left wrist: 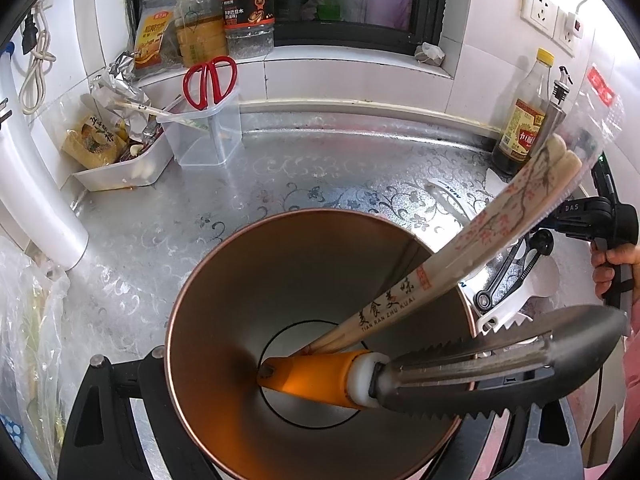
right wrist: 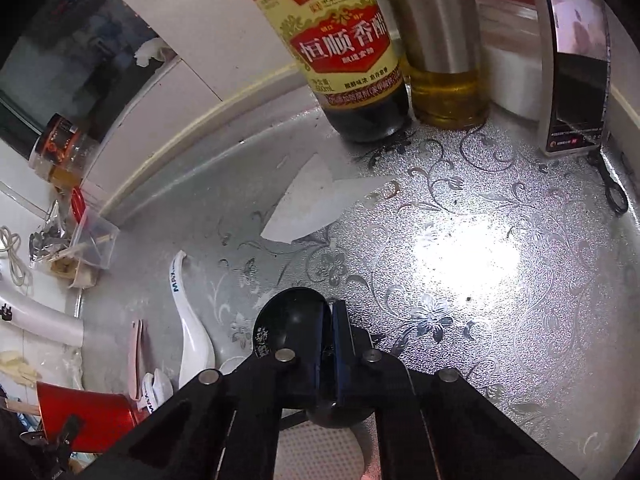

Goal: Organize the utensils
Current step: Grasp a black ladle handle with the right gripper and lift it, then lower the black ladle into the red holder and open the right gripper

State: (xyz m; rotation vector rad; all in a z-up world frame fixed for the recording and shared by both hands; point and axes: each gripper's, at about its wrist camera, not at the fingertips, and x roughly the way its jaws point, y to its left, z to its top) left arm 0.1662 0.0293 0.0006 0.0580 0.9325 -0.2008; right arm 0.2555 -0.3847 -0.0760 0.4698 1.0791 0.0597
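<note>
In the left wrist view my left gripper (left wrist: 320, 440) is shut on a copper-rimmed metal cup (left wrist: 224, 300), held tilted toward the camera. Inside it stand a pack of printed chopsticks (left wrist: 492, 232) in a clear sleeve and tongs (left wrist: 500, 372) with an orange handle. The right gripper (left wrist: 592, 220) shows at the far right, with white spoons (left wrist: 516, 312) on the counter beside it. In the right wrist view my right gripper (right wrist: 332, 344) is shut on a black spoon (right wrist: 288, 320), just above the counter. White spoons (right wrist: 192, 336) lie to its left, near the red cup (right wrist: 88, 416).
A vinegar bottle (right wrist: 344, 40) and an oil dispenser (right wrist: 444, 60) stand at the back wall. A clear holder with red scissors (left wrist: 210, 120) and a white tray (left wrist: 120, 168) sit at the back left. A white scraper (right wrist: 316, 200) lies on the patterned counter (right wrist: 480, 260).
</note>
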